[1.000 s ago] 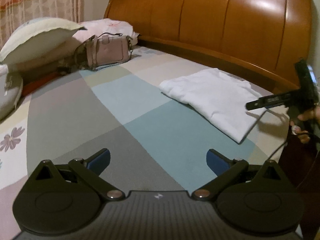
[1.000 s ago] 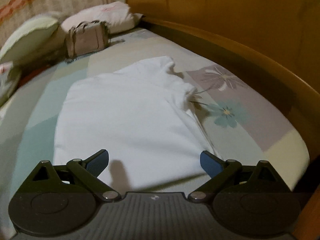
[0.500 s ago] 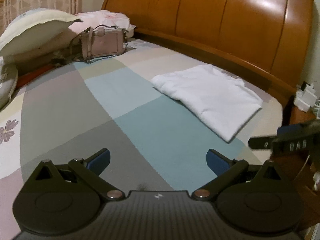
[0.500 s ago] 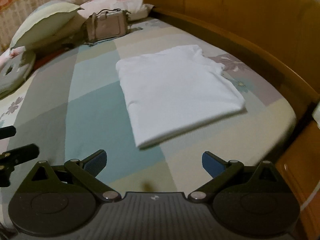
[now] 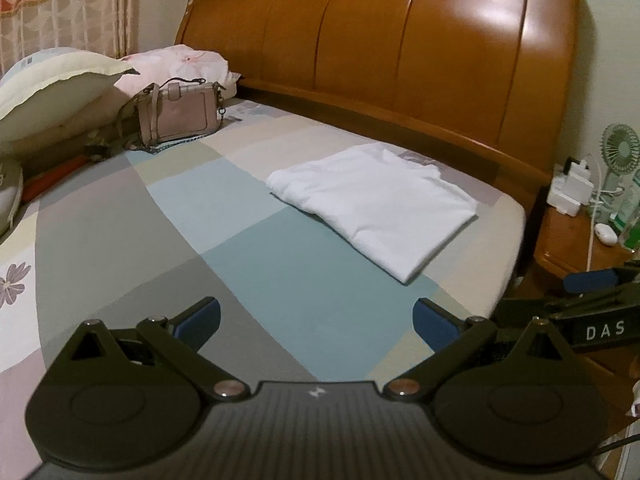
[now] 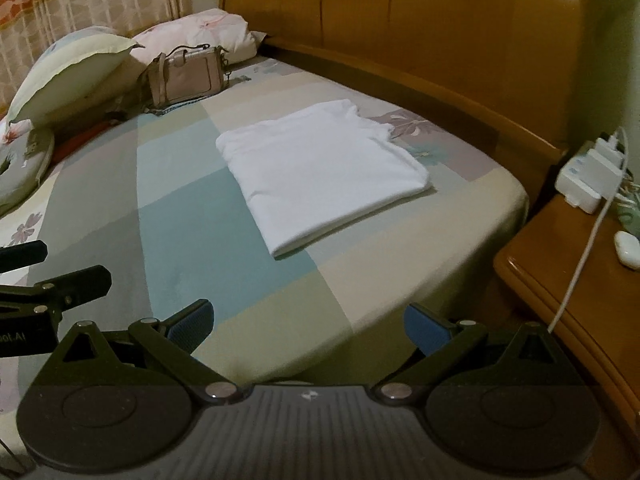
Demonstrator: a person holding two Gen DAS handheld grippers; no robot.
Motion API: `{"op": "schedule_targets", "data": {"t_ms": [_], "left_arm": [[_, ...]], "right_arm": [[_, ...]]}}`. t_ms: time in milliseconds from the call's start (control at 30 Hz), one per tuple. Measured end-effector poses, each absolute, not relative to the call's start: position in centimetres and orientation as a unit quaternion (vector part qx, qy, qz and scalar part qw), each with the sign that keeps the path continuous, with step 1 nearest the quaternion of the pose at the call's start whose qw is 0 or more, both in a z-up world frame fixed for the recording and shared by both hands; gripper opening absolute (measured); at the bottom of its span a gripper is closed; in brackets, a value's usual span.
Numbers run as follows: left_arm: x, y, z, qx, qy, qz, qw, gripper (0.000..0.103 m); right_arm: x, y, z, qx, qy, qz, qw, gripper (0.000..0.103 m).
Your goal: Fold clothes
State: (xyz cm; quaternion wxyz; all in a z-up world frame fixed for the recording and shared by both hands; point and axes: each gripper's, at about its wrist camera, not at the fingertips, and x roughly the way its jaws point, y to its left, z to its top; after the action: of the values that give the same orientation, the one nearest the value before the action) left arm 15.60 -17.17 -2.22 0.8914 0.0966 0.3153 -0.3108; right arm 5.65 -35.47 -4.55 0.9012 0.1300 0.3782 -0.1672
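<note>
A white garment (image 5: 376,204) (image 6: 320,172) lies folded into a flat rectangle on the patchwork bedsheet (image 5: 248,272) (image 6: 180,220), near the headboard side. My left gripper (image 5: 316,320) hovers open over the near part of the bed, well back from the garment, with nothing between its blue pads. My right gripper (image 6: 306,324) is also open and empty, held off the bed's corner. The right gripper's dark frame shows at the right edge of the left wrist view, and the left gripper's frame at the left edge of the right wrist view.
A pink handbag (image 5: 180,116) (image 6: 186,74) and pillows (image 5: 56,84) (image 6: 68,72) sit at the far left. The wooden headboard (image 5: 380,48) runs behind. A nightstand (image 6: 572,272) at the right carries a white power strip (image 6: 592,176), a cable and a small fan (image 5: 618,152).
Both grippers have drawn back from the folded garment, the right one the most: it was right over the cloth and now stands off the bed's corner. The garment lies still.
</note>
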Motion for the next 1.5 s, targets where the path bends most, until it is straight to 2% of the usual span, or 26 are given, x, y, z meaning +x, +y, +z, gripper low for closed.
{"op": "schedule_targets", "data": {"t_ms": [833,1500], "left_arm": [[11.2,-16.6,-0.2,0.109,0.306,-0.316,0.891,0.102],[11.2,-16.4,-0.1,0.103,0.310,-0.312,0.892,0.102]], "right_arm": [[0.9,-33.4,-1.5,0.115,0.328,-0.155,0.925,0.103],[0.9,-33.1,-1.4,0.117,0.327,-0.153,0.925,0.103]]}}
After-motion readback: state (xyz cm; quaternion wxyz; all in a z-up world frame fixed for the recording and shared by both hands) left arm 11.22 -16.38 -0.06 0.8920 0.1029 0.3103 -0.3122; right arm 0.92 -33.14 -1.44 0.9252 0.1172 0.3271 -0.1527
